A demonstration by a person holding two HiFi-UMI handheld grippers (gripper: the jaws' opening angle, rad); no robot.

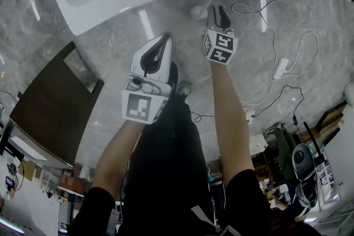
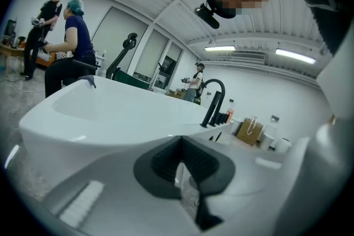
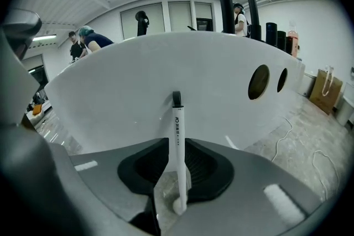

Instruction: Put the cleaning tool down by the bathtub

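One cleaning tool [image 3: 177, 130] at the bathtub [image 3: 138, 80] wall, right jaws apart around it.

I find the slim white handle standing nearly upright between the right gripper [image 1: 219, 15] jaws, its black loop end leaning on the tub's outer wall and its lower end down by the marble floor [image 1: 110, 47]. The pads do not appear to clamp it. The left gripper [image 2: 185, 168] stands parted and empty, held off to the side. I judge the tool light and stiff, with a smooth plastic handle likely to slide on the glossy wall. Best hold: mid-handle, below the print. A dark logo and a short line of characters run down the handle — too small for me to read.
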